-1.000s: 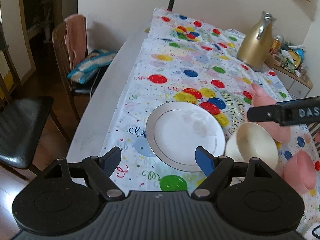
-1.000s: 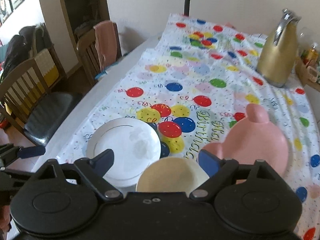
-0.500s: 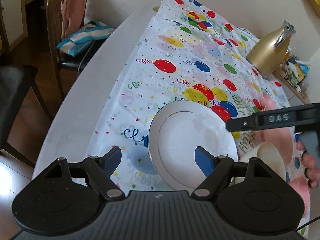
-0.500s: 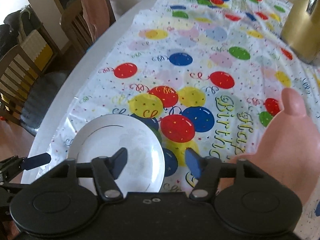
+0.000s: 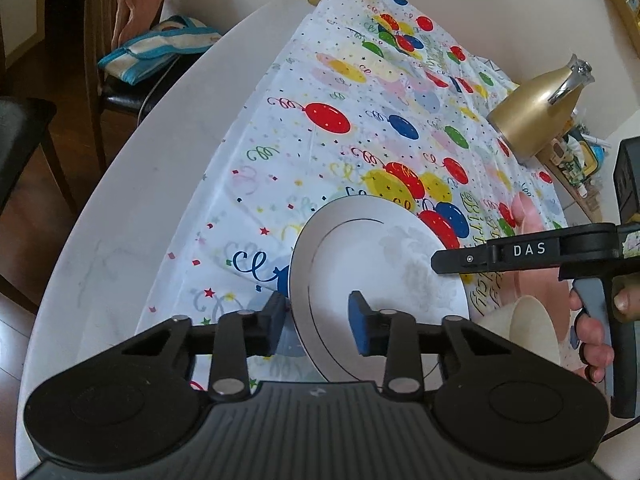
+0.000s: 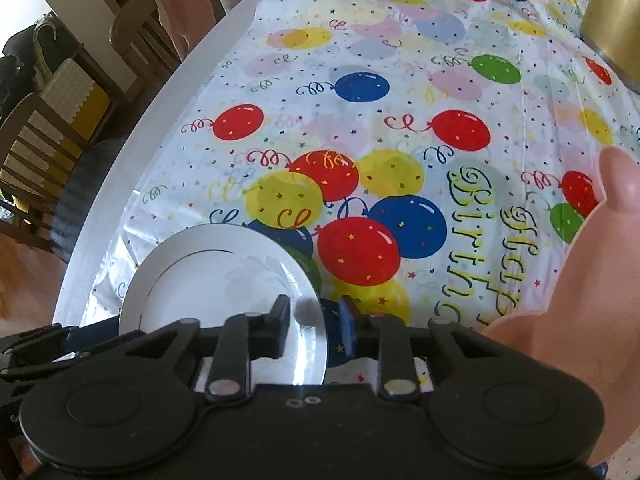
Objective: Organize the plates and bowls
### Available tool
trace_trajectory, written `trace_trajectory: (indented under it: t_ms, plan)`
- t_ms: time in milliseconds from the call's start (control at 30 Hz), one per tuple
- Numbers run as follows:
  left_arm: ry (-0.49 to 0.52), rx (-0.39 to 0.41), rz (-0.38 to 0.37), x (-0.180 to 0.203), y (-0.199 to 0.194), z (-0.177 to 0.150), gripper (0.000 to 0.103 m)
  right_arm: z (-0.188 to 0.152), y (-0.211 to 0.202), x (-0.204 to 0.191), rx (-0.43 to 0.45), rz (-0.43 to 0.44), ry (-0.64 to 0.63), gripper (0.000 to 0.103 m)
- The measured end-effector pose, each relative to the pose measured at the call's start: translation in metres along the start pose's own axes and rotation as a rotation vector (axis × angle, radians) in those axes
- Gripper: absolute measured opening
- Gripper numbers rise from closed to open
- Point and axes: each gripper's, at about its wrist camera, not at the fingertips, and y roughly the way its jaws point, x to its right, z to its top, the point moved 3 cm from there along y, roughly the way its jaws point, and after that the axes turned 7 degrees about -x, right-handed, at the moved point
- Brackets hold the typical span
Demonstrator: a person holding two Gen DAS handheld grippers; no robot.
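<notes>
A white plate point(image 5: 372, 280) with a thin dark ring lies on the balloon tablecloth. My left gripper point(image 5: 318, 324) straddles the plate's left rim, jaws partly closed with a gap around it. My right gripper point(image 6: 314, 326) straddles the plate's right rim point(image 6: 224, 280), jaws narrowed, a small gap showing. The right gripper point(image 5: 440, 258) shows from the side in the left wrist view. A cream bowl point(image 5: 528, 328) sits tilted at the plate's right. A pink plate point(image 6: 568, 280) lies at the right.
A gold thermos jug point(image 5: 532, 120) stands at the far right of the table. Wooden chairs point(image 6: 140, 40) line the table's left side, one with a striped bag point(image 5: 160, 46). The bare white table edge point(image 5: 140, 184) runs along the left.
Both grippers have moved in and down onto the white plate and narrowed their jaws around its opposite rims. The cream bowl has dropped out of the right wrist view.
</notes>
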Motion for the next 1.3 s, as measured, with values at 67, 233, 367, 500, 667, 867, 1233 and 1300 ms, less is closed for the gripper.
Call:
trace_trajectory:
  t_ms: [67,233,367,500,667,867,1233,1300]
  plan:
    - [-0.002,0.001,-0.005,0.000,0.000,0.000,0.031,-0.001,0.002,0.002,-0.003,0.006,0.005,0.022]
    - [-0.002,0.003,-0.011,-0.002,0.001,0.000,0.029,-0.002,0.005,0.001,0.001,0.035,0.010,0.020]
    - [-0.007,0.007,-0.016,-0.004,0.001,0.000,0.025,-0.003,0.004,0.001,0.005,0.039,0.012,0.018]
    - [-0.006,0.008,-0.019,-0.004,0.001,0.000,0.025,-0.005,0.003,0.001,0.013,0.036,0.016,0.017]
    - [-0.009,0.011,-0.013,-0.006,-0.002,0.001,0.025,-0.004,-0.003,-0.002,0.034,0.038,0.018,0.015]
    - [-0.005,0.020,-0.014,-0.010,-0.011,-0.001,0.025,-0.004,-0.011,-0.011,0.055,0.043,0.019,0.015]
    - [0.000,0.051,-0.025,-0.009,-0.044,-0.003,0.025,-0.014,-0.035,-0.028,0.094,0.062,0.024,0.014]
    - [0.005,0.054,-0.031,-0.007,-0.051,-0.005,0.025,-0.018,-0.040,-0.030,0.101,0.063,0.028,0.014]
